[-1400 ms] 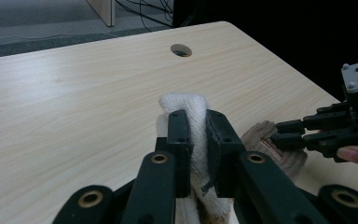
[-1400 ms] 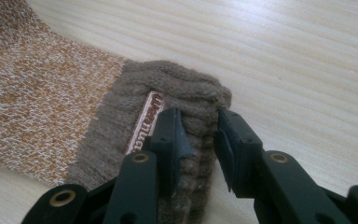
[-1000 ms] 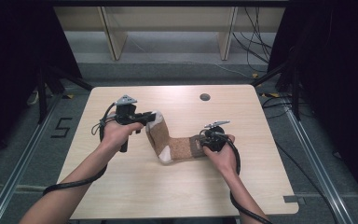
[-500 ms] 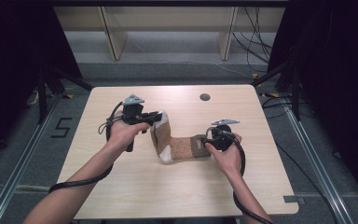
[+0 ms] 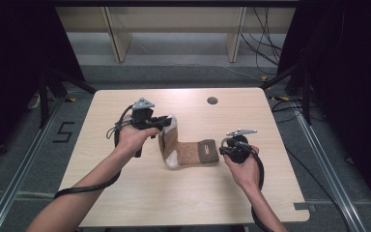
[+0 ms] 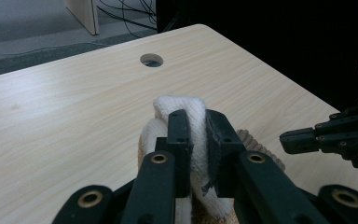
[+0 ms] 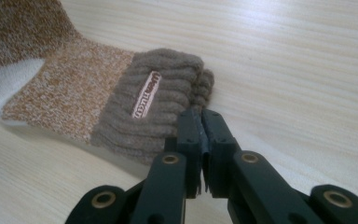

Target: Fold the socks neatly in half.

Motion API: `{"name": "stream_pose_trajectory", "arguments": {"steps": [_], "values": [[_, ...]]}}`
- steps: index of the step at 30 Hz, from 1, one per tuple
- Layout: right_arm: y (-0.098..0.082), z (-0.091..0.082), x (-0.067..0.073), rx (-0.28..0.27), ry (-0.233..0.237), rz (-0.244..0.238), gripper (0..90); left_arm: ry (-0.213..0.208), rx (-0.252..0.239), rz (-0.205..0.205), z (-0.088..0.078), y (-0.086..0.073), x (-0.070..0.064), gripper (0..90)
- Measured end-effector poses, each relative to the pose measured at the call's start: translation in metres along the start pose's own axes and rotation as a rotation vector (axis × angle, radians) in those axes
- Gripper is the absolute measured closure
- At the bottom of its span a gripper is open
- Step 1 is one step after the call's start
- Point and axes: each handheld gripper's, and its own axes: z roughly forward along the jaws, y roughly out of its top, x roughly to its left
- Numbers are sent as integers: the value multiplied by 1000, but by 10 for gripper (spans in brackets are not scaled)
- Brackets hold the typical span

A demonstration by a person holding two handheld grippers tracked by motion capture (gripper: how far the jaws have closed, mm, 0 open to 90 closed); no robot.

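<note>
A brown sock (image 5: 188, 152) with a white toe and heel lies bent on the wooden table (image 5: 125, 203). My left gripper (image 5: 166, 121) is shut on its white toe end (image 6: 177, 100) and holds that end raised; the cloth shows pinched between the jaws of the left gripper (image 6: 193, 116). The ribbed cuff (image 7: 158, 93) rests on the table. My right gripper (image 5: 223, 149) sits just to the right of the cuff. The jaws of the right gripper (image 7: 200, 114) have just been closing and meet with nothing between them. The right gripper (image 6: 283, 139) also appears in the left gripper view.
A round cable hole (image 5: 212, 100) is in the table's far side. Bare tabletop stretches in front of the sock and to both sides. Beyond the table stand light wooden shelf legs (image 5: 116, 34), and cables (image 5: 270, 29) lie on the grey floor.
The right gripper has drawn back to the right, off the cuff, which now lies loose on the table. The left gripper still holds the toe end in about the same place.
</note>
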Motion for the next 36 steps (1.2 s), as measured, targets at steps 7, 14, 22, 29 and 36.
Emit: {"name": "stream_pose_trajectory", "arguments": {"steps": [7,14,22,29,36], "values": [[-6,-3,-1,-1,-21,-40,831,7,2,-2,7,0,-5,806],[-9,-10,7,-14,4,-27,822,9,4,17,13,1,-13,806],[-15,-12,11,-7,12,-40,815,8,8,29,22,0,-21,806],[-19,-13,10,-27,15,-71,813,5,17,38,30,-3,-28,805],[-24,-15,9,-27,14,-47,813,-3,18,41,37,-5,-32,805]]}}
